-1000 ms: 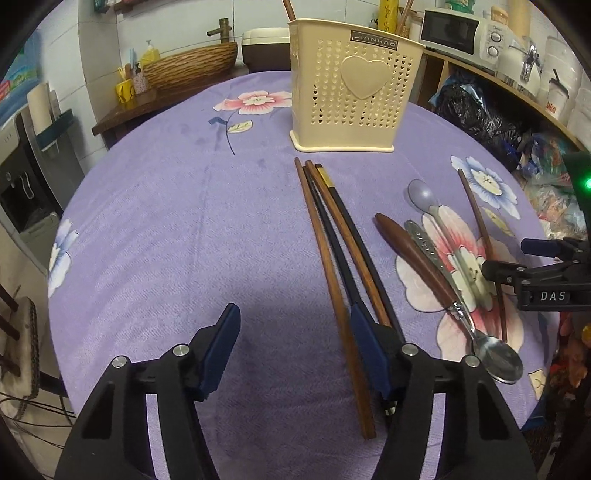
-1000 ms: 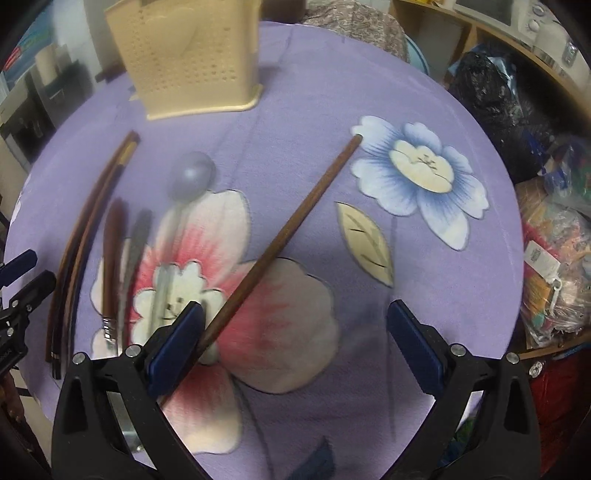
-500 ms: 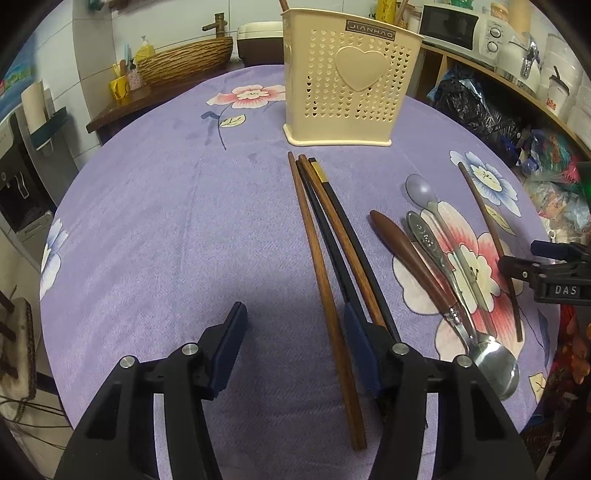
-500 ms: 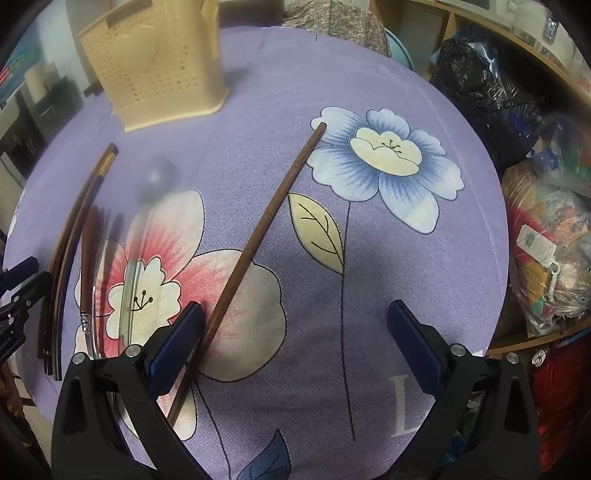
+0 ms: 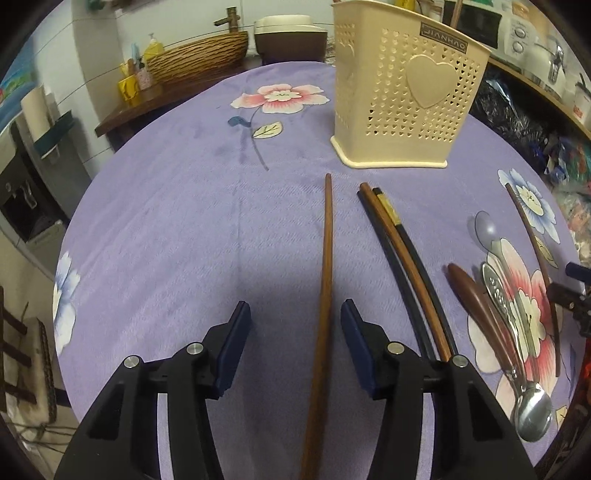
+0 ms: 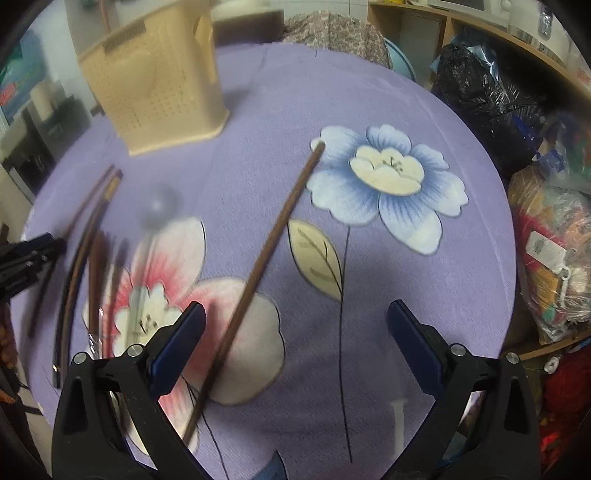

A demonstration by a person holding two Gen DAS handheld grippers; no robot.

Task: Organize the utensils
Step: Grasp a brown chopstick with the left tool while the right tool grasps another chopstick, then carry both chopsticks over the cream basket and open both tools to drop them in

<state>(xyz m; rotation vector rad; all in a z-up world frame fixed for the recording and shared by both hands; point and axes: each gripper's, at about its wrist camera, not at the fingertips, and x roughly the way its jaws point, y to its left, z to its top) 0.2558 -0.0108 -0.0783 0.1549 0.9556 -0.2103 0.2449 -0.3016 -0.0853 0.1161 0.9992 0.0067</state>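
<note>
Now that one brown chopstick (image 5: 325, 280) lies between its narrowing, not-yet-touching pads, the left tool (image 5: 293, 345) can grip it; the right tool (image 6: 295, 347) stands open.

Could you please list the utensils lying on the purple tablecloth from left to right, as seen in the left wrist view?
Lone brown wooden chopstick → bundle of dark and brown chopsticks → brown wooden-handled utensil → metal spoons (overlapping, order unclear) → thin dark brown chopstick at the far right.

Home kitchen: microwave (image 5: 476, 22), wicker basin (image 5: 199, 55), floral tablecloth (image 5: 184, 221), cutlery holder (image 5: 402, 88).
</note>
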